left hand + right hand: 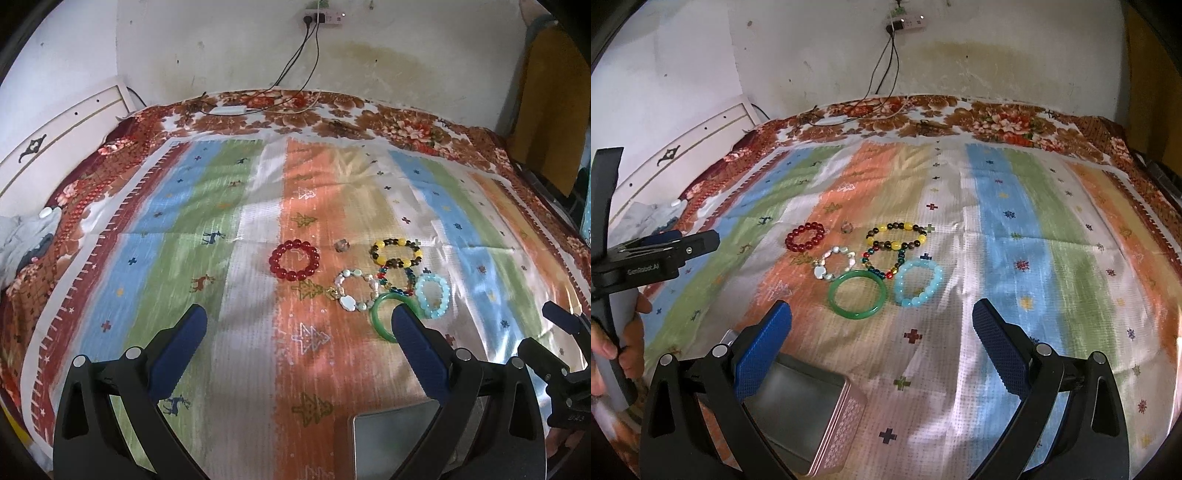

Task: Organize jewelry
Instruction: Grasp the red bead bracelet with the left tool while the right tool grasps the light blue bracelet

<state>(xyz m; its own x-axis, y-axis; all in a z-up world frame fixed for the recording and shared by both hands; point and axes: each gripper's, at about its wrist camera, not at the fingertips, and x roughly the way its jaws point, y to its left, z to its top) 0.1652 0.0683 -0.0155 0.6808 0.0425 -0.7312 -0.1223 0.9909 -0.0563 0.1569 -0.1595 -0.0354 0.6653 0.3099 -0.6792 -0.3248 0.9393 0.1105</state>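
Lying flat just ahead of the right gripper (881, 328), slightly left of its centreline, the green bangle (857, 293) is waiting; both grippers are gaping wide and empty, the left gripper (297, 325) sitting farther off.

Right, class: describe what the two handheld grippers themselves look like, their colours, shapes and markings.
Both grippers, left and right, have black angular frames with round silver bolts and jaws faced with textured blue pads. In the right wrist view the left gripper's black body reads "GenRobot.AI" in white, on a grey handle gripped by a bare hand.
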